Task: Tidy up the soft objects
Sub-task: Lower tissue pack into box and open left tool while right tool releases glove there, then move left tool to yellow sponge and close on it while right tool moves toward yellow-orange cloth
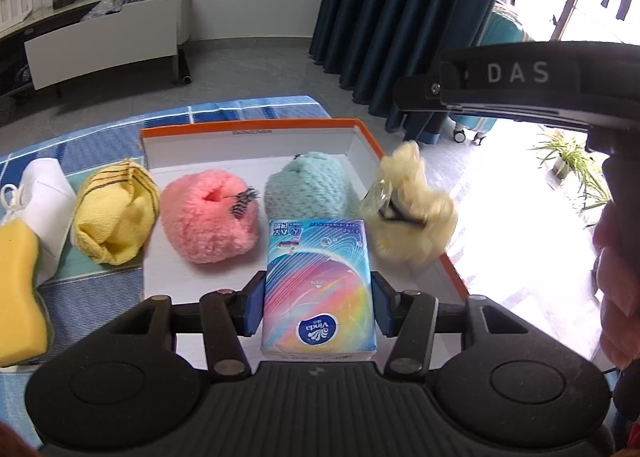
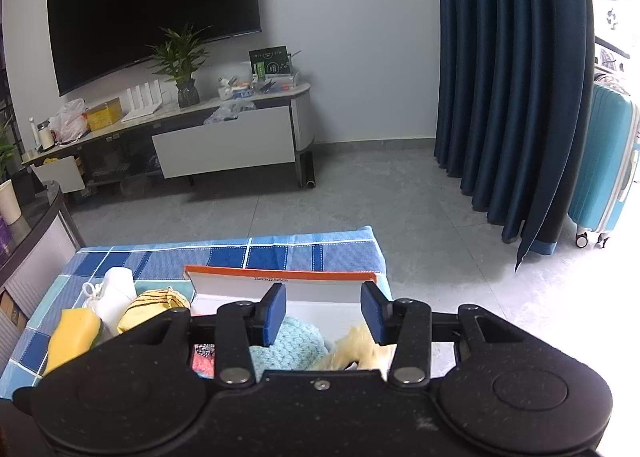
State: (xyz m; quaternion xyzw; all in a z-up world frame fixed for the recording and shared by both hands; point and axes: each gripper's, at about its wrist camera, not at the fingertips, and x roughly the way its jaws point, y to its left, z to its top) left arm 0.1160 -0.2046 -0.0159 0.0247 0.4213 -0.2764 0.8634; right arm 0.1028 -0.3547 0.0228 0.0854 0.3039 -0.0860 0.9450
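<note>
The tissue pack (image 1: 319, 289) sat pinched between the blue pads of the left gripper (image 1: 319, 307), its long axis running straight out along the fingers toward the far wall of the orange-rimmed box (image 1: 248, 128); it hung over the box's near floor, just short of the teal plush (image 1: 310, 187) and to the right of the pink plush (image 1: 210, 217); the coming move, as I judged it, turned on the bare strip of box floor beneath the pack; the pale yellow plush (image 1: 412, 209), blurred, lay at the box's right rim, below the right gripper (image 2: 323, 311), whose jaws stood spread with nothing between them; outside the box on the checked cloth (image 1: 96, 289) waited the yellow sock (image 1: 114, 213), the white mask (image 1: 46, 193) and the sponge (image 1: 18, 289), nearer the left side; the left gripper pointed steeply down, the right more shallowly.
</note>
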